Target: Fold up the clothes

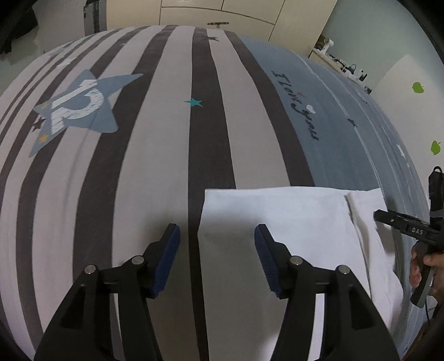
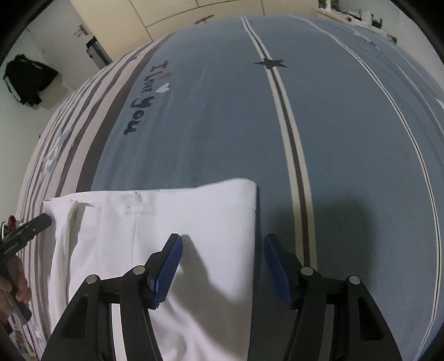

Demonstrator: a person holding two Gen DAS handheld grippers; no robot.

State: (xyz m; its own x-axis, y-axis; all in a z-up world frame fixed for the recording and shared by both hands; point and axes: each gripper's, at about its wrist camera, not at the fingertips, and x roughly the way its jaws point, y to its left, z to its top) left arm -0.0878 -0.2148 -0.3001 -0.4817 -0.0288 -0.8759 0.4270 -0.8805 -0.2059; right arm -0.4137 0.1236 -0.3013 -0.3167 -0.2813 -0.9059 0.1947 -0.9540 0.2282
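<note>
The folded white cotton garment [image 2: 172,222] lies flat on the bed, across the boundary between the striped part and the plain blue part of the cover. Left gripper [image 1: 217,236]: jaws spread wide, nothing between the blue ribbed pads [image 1: 170,250]; it hangs above the garment's left edge, with one finger over the cover and the other over the white cloth. Whether either finger touches the fabric cannot be told. Right gripper [image 2: 223,247]: jaws likewise spread and empty, straddling the garment's right folded edge, its left pad over the cloth and its right pad over the blue cover. In the left wrist view the black body of the right gripper [image 1: 399,222] shows at the garment's far right side, with a hand [image 1: 424,266] around its handle. In the right wrist view the tip of the left gripper [image 2: 41,219] sits just beside the garment's far left corner, and fingers [image 2: 20,288] grip its handle.

The garment is a neat rectangle with a stitched seam showing near its far edge and a narrower folded layer along its left side. Beneath it, the bed cover [image 2: 222,125] is blue-grey with thin cream and dark stripes, a dark star and the printed words "I Love You" [image 2: 147,97]. Its left portion carries broad grey and pale stripes and a large blue star motif [image 1: 80,108]. Beyond the bed stand cream cupboard doors [image 1: 222,11] and a black bag [image 2: 27,80] against the wall
</note>
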